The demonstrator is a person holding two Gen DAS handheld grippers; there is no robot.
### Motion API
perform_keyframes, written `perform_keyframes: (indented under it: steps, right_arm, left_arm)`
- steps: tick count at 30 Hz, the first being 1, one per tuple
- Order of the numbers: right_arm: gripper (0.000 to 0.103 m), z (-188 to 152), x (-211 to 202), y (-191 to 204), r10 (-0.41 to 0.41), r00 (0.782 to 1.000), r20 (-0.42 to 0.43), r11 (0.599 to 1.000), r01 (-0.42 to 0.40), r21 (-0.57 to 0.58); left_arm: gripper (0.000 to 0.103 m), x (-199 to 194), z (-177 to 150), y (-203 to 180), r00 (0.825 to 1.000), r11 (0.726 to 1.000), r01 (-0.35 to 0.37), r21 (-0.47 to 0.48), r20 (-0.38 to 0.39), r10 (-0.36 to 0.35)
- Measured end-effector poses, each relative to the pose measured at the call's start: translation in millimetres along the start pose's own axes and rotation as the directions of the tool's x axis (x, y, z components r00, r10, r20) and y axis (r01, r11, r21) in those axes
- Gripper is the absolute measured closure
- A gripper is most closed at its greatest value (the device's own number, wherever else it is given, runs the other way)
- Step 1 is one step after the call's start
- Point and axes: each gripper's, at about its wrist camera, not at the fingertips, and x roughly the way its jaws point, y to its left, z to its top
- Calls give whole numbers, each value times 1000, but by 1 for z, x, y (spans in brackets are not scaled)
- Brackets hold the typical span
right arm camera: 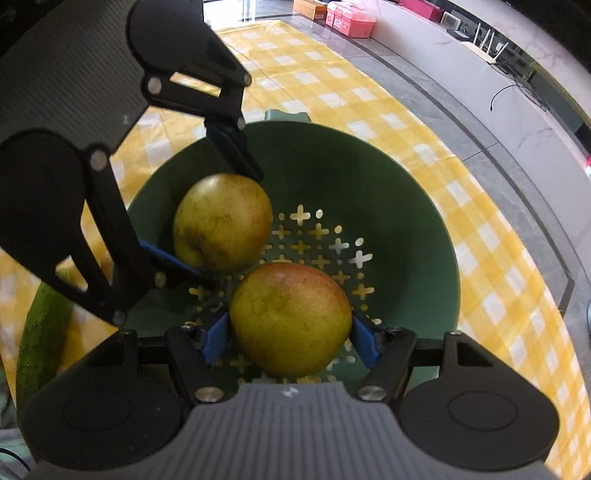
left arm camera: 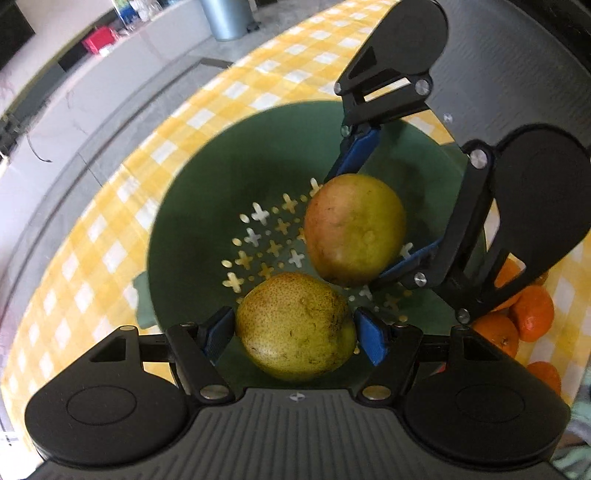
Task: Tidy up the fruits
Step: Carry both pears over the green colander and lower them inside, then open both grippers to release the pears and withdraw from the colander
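Observation:
A green colander (left arm camera: 207,206) with cross-shaped holes sits on the yellow checked tablecloth (left arm camera: 96,236); it also shows in the right wrist view (right arm camera: 406,206). My left gripper (left arm camera: 295,332) is shut on a speckled yellow-green pear (left arm camera: 295,325) over the colander's bowl. My right gripper (right arm camera: 290,332) is shut on a reddish yellow-green pear (right arm camera: 290,317) beside it. Each view shows the other gripper: the right gripper (left arm camera: 369,221) with its pear (left arm camera: 354,229), and the left gripper (right arm camera: 221,221) with its pear (right arm camera: 221,221).
Several oranges (left arm camera: 517,317) lie on the cloth right of the colander. A green melon-like fruit (right arm camera: 40,339) lies at its left. The table edge (left arm camera: 122,155) curves past the colander, with grey floor, a metal bin (left arm camera: 225,18) and a low white cabinet (right arm camera: 480,81) beyond.

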Motion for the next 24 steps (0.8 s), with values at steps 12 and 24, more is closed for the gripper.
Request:
perform_keyframes:
  steps: [12, 24]
  right_arm:
    - [37, 4, 12, -6, 41, 996, -84, 999, -38, 29]
    - [31, 13, 22, -14, 51, 990, -131, 998, -47, 37]
  left_arm:
    - [20, 13, 7, 11, 994, 994, 94, -57, -49, -96]
    - [19, -2, 1, 2, 994, 993, 101, -61, -24, -103]
